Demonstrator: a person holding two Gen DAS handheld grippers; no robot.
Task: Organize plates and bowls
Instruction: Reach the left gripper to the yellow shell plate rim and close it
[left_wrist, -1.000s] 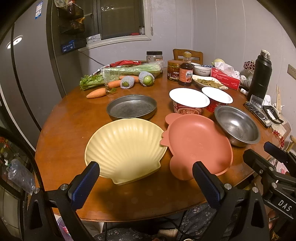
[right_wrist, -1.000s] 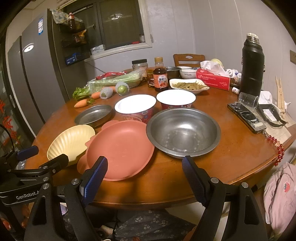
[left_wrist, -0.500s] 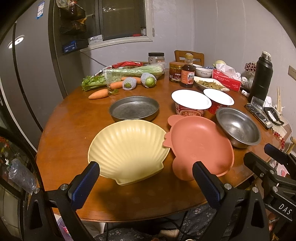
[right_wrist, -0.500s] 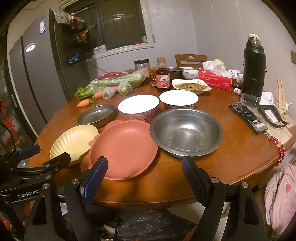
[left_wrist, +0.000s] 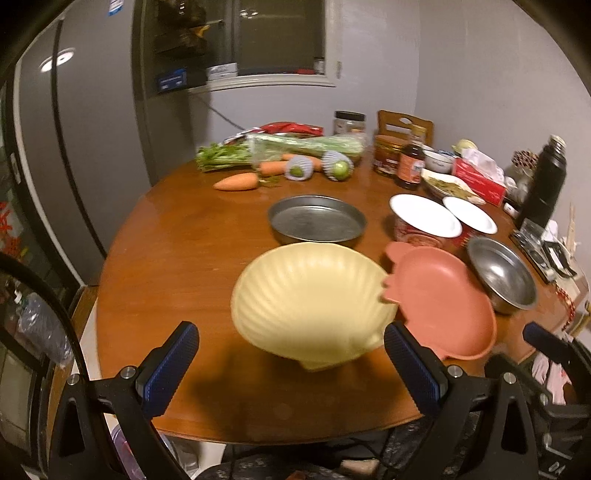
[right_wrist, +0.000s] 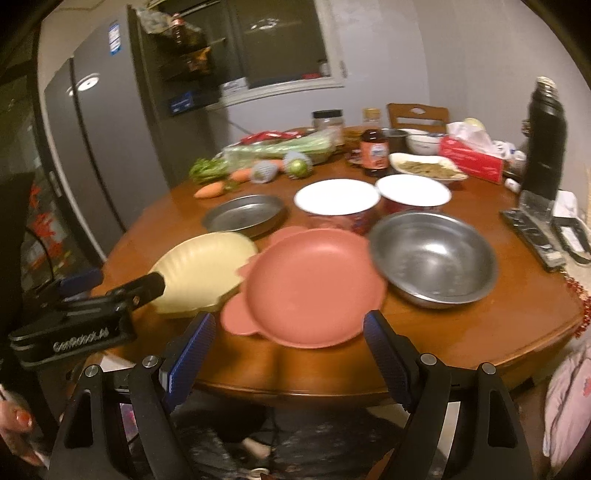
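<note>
Left wrist view: the left gripper (left_wrist: 290, 363), jaws wide and empty, has closed in on the pale yellow shell-shaped plate (left_wrist: 314, 302) — approach begun. Beside that plate lies the pink crab-shaped plate (right_wrist: 310, 288), before the equally open, empty right gripper (right_wrist: 288, 354); beyond it, the round steel pan (left_wrist: 317, 219).

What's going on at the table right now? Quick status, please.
Left gripper open, facing yellow shell-shaped plate. Right gripper open, facing pink crab-shaped plate. Nothing held. Nothing in the way.
</note>
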